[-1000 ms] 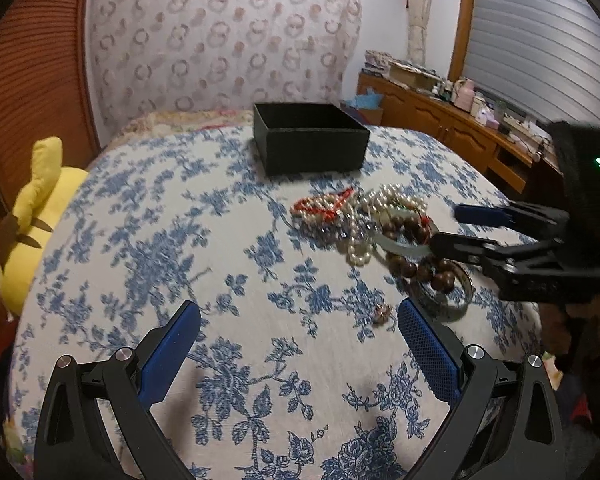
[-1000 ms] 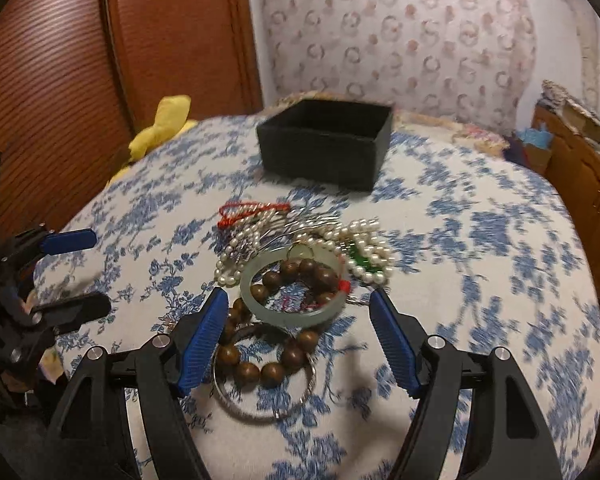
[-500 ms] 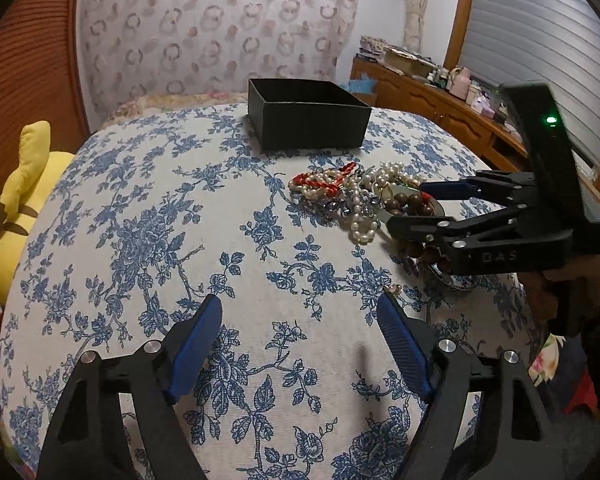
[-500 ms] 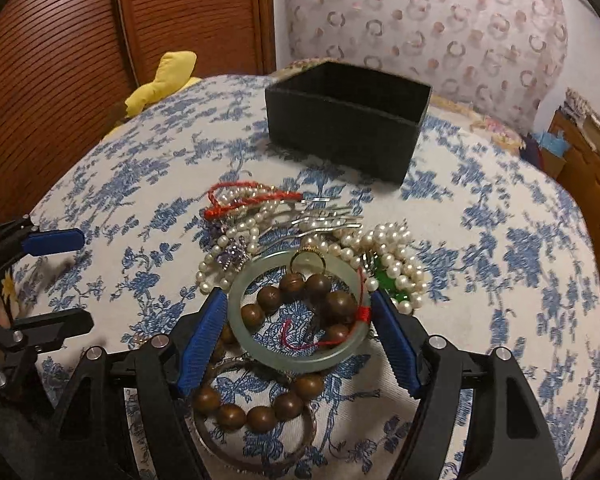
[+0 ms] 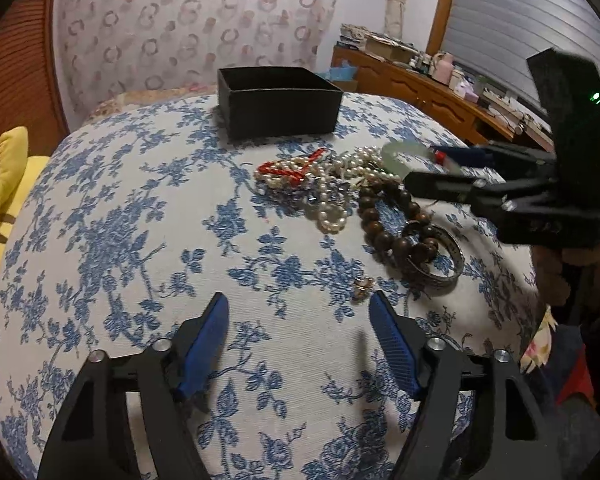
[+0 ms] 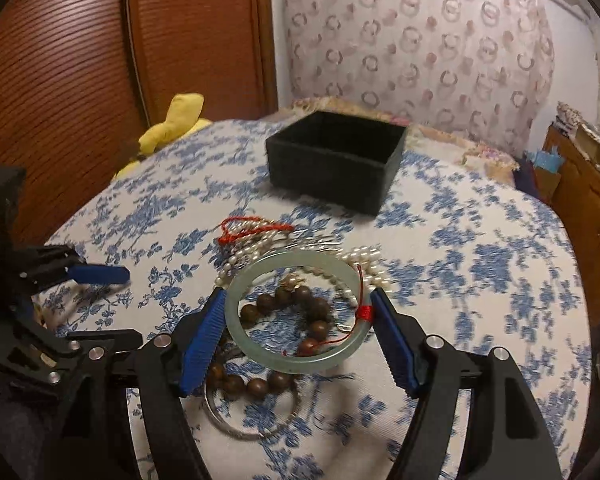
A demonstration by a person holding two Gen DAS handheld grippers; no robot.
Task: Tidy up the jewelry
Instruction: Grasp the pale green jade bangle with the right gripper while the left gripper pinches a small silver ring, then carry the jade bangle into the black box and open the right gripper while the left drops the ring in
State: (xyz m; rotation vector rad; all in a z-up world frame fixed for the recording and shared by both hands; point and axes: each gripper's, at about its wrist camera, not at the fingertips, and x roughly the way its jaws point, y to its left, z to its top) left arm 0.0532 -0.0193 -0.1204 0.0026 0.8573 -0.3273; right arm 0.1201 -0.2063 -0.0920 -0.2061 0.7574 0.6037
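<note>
My right gripper [image 6: 298, 312] is shut on a pale green jade bangle [image 6: 268, 348] with a red thread and holds it above the jewelry pile; the bangle [image 5: 396, 156] and right gripper [image 5: 432, 172] also show in the left wrist view. Below lie pearl strands [image 5: 332, 208], a red cord bracelet [image 5: 296, 166], a brown wooden bead bracelet [image 5: 392, 224] and a metal bangle [image 5: 444, 264]. A small earring [image 5: 363, 284] lies near my left gripper [image 5: 300, 308], which is open and empty. An open black box [image 5: 278, 102] stands behind the pile, also in the right wrist view [image 6: 336, 160].
The jewelry lies on a blue floral cloth [image 5: 120, 220] over a rounded surface. A yellow plush toy [image 5: 4, 184] sits at the left edge. A wooden dresser [image 5: 440, 96] with clutter stands at the right. Wooden panelling [image 6: 80, 60] stands behind.
My right gripper has closed on the jade bangle and lifted it off the bead bracelet. My left gripper has moved forward a little, toward the pile.
</note>
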